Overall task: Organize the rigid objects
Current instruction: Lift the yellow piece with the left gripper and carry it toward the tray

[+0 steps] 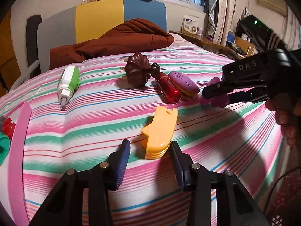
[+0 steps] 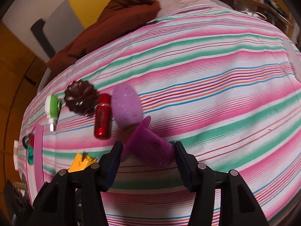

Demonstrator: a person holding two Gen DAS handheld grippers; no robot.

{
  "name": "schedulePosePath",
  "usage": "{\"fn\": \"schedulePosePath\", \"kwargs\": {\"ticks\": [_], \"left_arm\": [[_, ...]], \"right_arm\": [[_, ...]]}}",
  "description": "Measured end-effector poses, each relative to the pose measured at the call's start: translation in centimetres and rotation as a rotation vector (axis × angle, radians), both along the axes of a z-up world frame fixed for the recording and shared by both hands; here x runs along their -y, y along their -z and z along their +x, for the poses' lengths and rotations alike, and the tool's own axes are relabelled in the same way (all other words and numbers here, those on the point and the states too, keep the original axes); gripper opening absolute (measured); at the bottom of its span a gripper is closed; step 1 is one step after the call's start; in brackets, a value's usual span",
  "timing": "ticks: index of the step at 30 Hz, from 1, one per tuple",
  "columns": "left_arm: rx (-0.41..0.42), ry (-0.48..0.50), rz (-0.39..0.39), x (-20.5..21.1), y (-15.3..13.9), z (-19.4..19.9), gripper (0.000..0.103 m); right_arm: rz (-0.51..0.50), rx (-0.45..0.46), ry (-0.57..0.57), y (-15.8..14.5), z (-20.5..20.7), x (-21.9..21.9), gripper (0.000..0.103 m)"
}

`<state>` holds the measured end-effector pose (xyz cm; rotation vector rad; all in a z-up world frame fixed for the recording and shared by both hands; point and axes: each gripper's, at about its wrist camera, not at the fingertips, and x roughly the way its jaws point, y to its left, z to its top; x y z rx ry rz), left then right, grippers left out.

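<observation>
On the striped bedsheet (image 1: 207, 131) lie a green-and-white plug-in device (image 1: 68, 82), a dark brown fluted piece (image 1: 138, 69), a red capsule-shaped case (image 1: 168, 88) and a lilac oval case (image 1: 184, 83) in a row. An orange plastic piece (image 1: 160, 131) lies between the fingers of my open left gripper (image 1: 150, 146), apart from them. My right gripper (image 2: 147, 150) holds a purple flanged piece (image 2: 150, 146) between its fingers, just right of the lilac case (image 2: 126, 107); the same gripper (image 1: 214, 94) shows in the left wrist view.
A pink strip (image 1: 18, 150) runs down the bed's left side, with red and green items (image 1: 5, 131) beyond it. A brown quilt (image 1: 116, 39) lies at the head of the bed. A shelf with boxes (image 1: 216, 41) stands at the far right.
</observation>
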<state>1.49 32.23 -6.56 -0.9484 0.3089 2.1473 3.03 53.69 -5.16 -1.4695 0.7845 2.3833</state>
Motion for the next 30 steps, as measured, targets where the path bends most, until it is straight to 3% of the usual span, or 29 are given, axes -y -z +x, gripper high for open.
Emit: {"fn": "schedulePosePath", "kwargs": {"ticks": [6,11,13,14,15,17,20,22,24,25,27,30], "left_arm": [[-0.014,-0.017,0.018,1.9,-0.2,0.5,0.017],[-0.051,-0.005,0.015,3.1,-0.3,1.5,0.015],[-0.06,0.008,0.001,2.9,-0.4,1.6,0.04],[-0.06,0.017,0.004,2.7,-0.6,1.6,0.062],[-0.074,0.015,0.015,2.5,-0.9,1.5,0.075],[-0.107,0.006,0.022,1.9,-1.4,1.2,0.079],[-0.077,0.019,-0.026,-0.4,-1.3,-0.2,0.078],[-0.034,0.048,-0.043,-1.8,-1.0,-1.1,0.074],[0.002,0.09,-0.077,-2.9,-0.1,-1.5,0.053],[-0.012,0.09,-0.071,-2.9,-0.1,-1.4,0.052],[-0.022,0.099,-0.053,-2.6,-0.1,-1.1,0.035],[-0.014,0.094,-0.032,-2.0,-0.2,-1.0,0.032]], "right_arm": [[0.012,0.024,-0.044,0.6,-0.6,1.0,0.056],[0.006,0.03,-0.029,0.8,-0.6,0.7,0.056],[0.006,0.031,-0.024,0.8,-0.7,0.7,0.056],[0.007,0.031,-0.024,0.8,-0.7,0.8,0.056],[0.007,0.032,-0.022,0.8,-0.8,0.8,0.056],[0.006,0.033,-0.016,0.9,-0.8,0.8,0.056],[-0.005,0.031,-0.007,1.0,-0.8,0.6,0.056],[-0.012,0.03,-0.005,1.0,-0.7,0.4,0.056],[-0.018,0.029,-0.002,1.1,-0.7,0.3,0.056],[-0.02,0.029,-0.001,1.1,-0.7,0.3,0.056],[-0.023,0.028,0.001,1.1,-0.7,0.3,0.056],[-0.025,0.028,0.001,1.0,-0.6,0.2,0.056]]}}
